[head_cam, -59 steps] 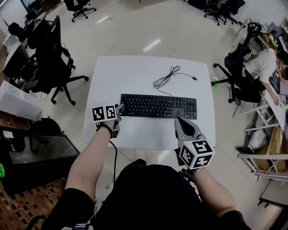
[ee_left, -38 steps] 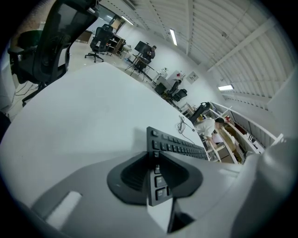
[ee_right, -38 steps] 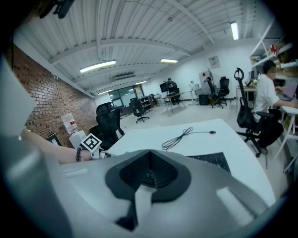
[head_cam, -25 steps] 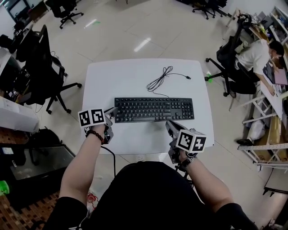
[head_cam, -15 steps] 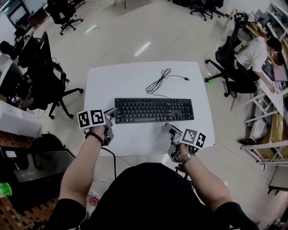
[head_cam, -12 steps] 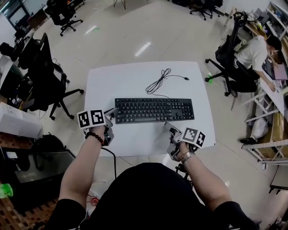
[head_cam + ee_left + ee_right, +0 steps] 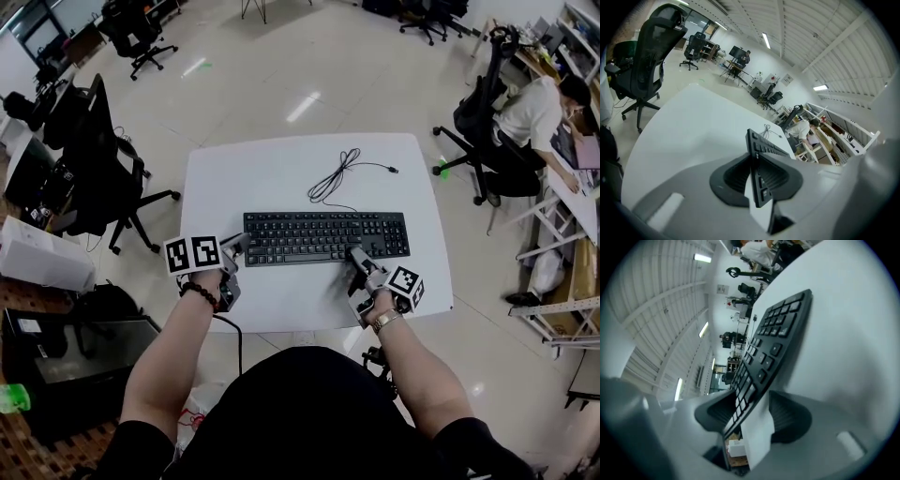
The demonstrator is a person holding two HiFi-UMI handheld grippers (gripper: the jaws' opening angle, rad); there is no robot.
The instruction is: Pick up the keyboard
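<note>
Black keyboard (image 7: pixel 326 237) lying flat on a white table (image 7: pixel 281 173), seen from above, with a person's two hand-held grippers meeting it from the near side.

The left gripper (image 7: pixel 239 246) is at the keyboard's left end, so the board stretches away to that gripper's right. In the left gripper view the keyboard's end stands edge-on between the two dark ribbed pads (image 7: pixel 731 178), which press it from both sides: the jaws are clamped on it.

The right gripper (image 7: pixel 356 255) reaches the keyboard's near long edge, right of its middle, with the board just ahead of its tips. In the right gripper view the jaws are parted and straddle that edge. The key side lies against one pad (image 7: pixel 717 411), and a strip of white table shows between the keyboard and the other pad.

Beyond both grippers, past the keyboard's far edge, a thin black cable (image 7: pixel 337 173) lies in loose loops on the table. Off to the left gripper's outer side stands a black office chair (image 7: pixel 94 159). Far out beyond the right gripper, a person in a white top (image 7: pixel 534 112) sits at another desk.
</note>
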